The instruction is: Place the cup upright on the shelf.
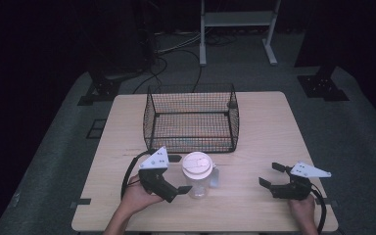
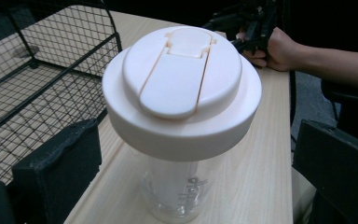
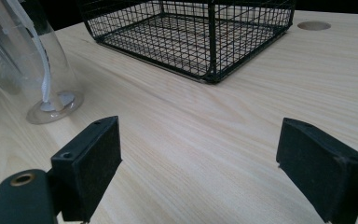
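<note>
Near the front middle of the pale wooden surface (image 1: 264, 122), a clear plastic shaker bottle with a cream flip-top lid (image 1: 197, 174) is standing upright, just in front of the black wire mesh basket (image 1: 191, 117) and apart from it. Its lid is sitting closed on top, the flip cap lying flat, as the left gripper view is showing (image 2: 182, 88).

Around the bottle, the left gripper (image 1: 178, 174) is reaching in from the left, its jaws standing apart with one on each side of the bottle's body; in the left gripper view (image 2: 193, 186) gaps are showing between both black pads and the clear wall, so nothing is being clamped. The person's left hand (image 1: 138, 197) is holding it from the surface's front edge.

Well apart to the right, the right gripper (image 1: 270, 175) is resting low over bare wood, its jaws spread wide and holding nothing, pointing left toward the bottle. From the right gripper view (image 3: 196, 177), the bottle's clear base (image 3: 37, 79) is appearing at the far left and the basket (image 3: 191, 32) is lying ahead. The person's right hand (image 1: 302, 209) is gripping it near the front right corner.
</note>
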### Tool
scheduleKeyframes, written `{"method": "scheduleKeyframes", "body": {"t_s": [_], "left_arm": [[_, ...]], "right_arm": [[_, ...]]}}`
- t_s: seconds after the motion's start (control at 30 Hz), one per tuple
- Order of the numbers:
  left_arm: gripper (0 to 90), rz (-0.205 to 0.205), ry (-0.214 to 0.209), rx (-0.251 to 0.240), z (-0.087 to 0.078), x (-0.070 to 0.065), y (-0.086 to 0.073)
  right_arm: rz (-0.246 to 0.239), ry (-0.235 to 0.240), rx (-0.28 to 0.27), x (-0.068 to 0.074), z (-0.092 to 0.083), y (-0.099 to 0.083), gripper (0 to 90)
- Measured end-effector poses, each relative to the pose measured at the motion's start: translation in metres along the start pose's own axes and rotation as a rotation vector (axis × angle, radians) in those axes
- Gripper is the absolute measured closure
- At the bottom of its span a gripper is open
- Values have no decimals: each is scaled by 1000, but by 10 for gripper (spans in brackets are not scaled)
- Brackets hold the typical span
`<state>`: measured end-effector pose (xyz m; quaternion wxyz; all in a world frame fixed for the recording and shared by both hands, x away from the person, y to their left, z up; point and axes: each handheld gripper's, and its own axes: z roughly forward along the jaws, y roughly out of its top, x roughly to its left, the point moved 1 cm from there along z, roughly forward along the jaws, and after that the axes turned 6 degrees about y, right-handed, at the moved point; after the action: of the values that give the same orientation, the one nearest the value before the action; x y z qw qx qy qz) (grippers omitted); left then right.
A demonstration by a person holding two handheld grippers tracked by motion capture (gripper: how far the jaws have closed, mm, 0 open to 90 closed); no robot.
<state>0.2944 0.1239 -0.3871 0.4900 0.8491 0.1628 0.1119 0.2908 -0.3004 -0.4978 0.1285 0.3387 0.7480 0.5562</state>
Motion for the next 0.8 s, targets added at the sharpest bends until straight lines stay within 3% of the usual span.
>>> {"method": "scheduleKeyframes", "body": {"t_s": [0.47,0.8], "left_arm": [[1,7,2,61,17,2,5],[1,22,4,80,28,3,9]], "right_arm": [[2,4,0,0,0,0,128],[4,5,1,0,0,0,128]]}}
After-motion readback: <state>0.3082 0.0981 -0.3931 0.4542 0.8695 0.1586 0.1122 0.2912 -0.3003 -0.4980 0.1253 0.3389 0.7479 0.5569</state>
